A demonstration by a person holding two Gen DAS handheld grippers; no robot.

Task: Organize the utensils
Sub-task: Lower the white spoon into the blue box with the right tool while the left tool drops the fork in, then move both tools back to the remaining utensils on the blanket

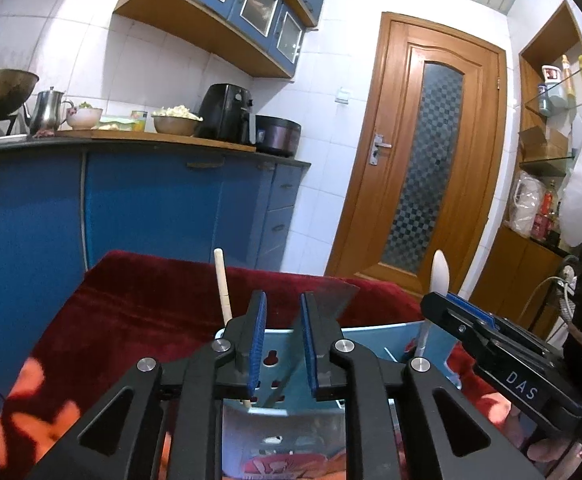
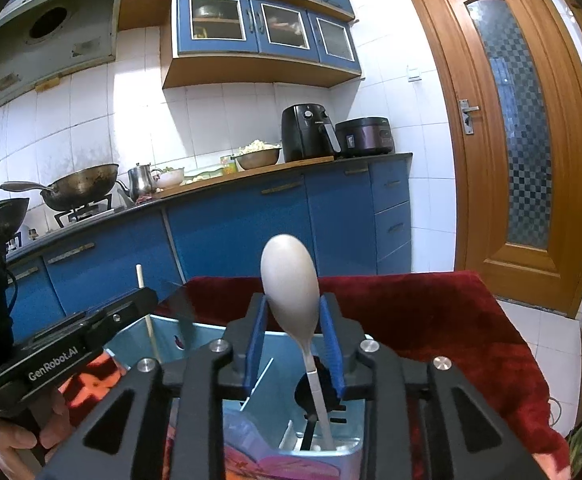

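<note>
- The left gripper (image 1: 283, 344) has its blue pads a little apart around the flat metal blade of a scraper or knife (image 1: 331, 294). I think the pads are not squeezing it, but it is hard to be sure.
- The right gripper (image 2: 293, 344) is open a bit too. The white plastic spoon (image 2: 289, 280) stands between its pads, bowl up, and the pads do not seem to press it.
- Both tools stand in the light blue metal utensil holder (image 1: 375, 334), which sits on the dark red velvet cloth (image 2: 431, 308).
- The holder has parts inside. The spoon's handle goes down into the right part. The blade stands in the middle part. A thin pale wooden stick (image 1: 222, 284) leans at the left end.
- The spoon could tip over, because its heavy bowl is up high and nothing holds it.
- A pad could catch the spoon or the blade when the hands pull back, and drag it out.
- The holder could slide or wobble, because the cloth under it is soft.
- The two grippers are near each other and could bump.
</note>
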